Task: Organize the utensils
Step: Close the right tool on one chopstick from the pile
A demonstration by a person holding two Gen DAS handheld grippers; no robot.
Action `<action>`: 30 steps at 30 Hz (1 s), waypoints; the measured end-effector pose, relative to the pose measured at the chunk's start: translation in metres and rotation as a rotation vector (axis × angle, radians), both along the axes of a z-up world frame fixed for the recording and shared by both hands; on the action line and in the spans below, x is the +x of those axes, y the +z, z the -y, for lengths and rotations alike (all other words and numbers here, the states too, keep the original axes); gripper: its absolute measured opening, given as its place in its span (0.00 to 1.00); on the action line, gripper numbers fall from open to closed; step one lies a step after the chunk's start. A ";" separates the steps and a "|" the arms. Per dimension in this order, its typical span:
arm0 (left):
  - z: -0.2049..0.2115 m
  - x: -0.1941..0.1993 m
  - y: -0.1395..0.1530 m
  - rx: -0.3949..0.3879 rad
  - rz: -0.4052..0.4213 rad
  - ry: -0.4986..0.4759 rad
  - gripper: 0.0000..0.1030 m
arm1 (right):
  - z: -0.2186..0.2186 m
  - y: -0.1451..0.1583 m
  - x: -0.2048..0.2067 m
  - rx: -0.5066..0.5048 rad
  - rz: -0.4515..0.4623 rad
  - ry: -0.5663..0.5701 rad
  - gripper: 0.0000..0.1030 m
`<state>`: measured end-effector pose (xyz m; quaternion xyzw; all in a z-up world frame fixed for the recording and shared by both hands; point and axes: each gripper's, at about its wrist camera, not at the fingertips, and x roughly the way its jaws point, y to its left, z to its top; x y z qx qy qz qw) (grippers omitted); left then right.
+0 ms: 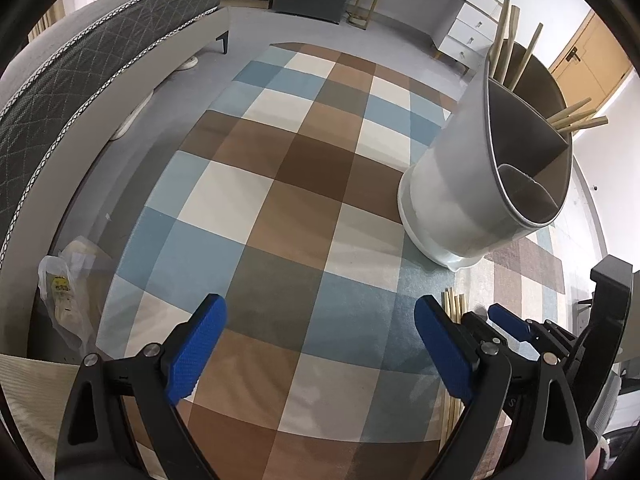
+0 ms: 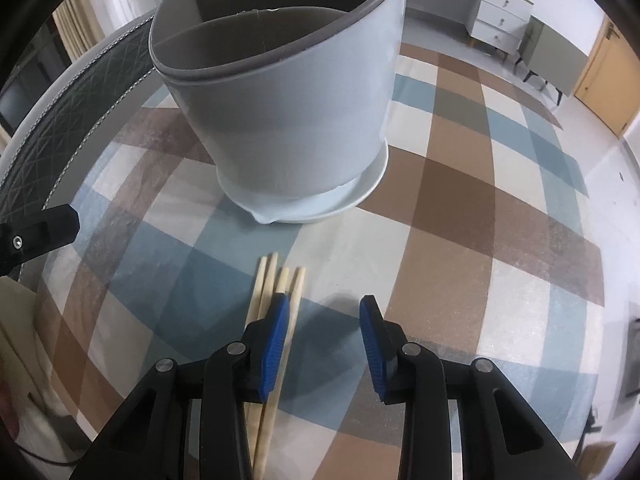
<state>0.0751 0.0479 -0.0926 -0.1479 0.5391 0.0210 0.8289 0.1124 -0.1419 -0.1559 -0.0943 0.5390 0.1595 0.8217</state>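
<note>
A pale grey utensil holder (image 1: pixel 476 184) with inner dividers stands on the checked cloth; several wooden chopsticks (image 1: pixel 576 120) stick out of its far compartments. It fills the top of the right wrist view (image 2: pixel 288 120). Several loose chopsticks (image 2: pixel 276 280) lie on the cloth in front of it, also seen in the left wrist view (image 1: pixel 454 304). My right gripper (image 2: pixel 324 316) is open, low over them, its left finger over the sticks. My left gripper (image 1: pixel 320 320) is open wide and empty over the cloth, left of the right gripper (image 1: pixel 508 320).
A checked blue, brown and white cloth (image 1: pixel 280 200) covers the surface. A dark patterned sofa (image 1: pixel 80 64) runs along the left. A plastic bag (image 1: pixel 64 300) lies on the floor at the left. White drawers (image 1: pixel 464 36) and a wooden door (image 2: pixel 608 76) stand at the back.
</note>
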 end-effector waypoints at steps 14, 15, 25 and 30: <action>-0.002 -0.001 -0.003 -0.018 -0.012 -0.011 0.89 | -0.006 -0.005 0.003 -0.015 0.049 0.015 0.26; -0.002 -0.001 -0.004 -0.019 -0.010 -0.012 0.89 | -0.006 -0.004 0.005 -0.015 0.051 0.013 0.08; 0.020 -0.002 -0.023 -0.104 -0.071 -0.115 0.89 | 0.058 0.021 0.007 0.293 0.022 -0.216 0.03; 0.045 -0.006 -0.026 -0.100 -0.082 -0.177 0.89 | 0.105 0.034 0.001 0.479 0.029 -0.358 0.03</action>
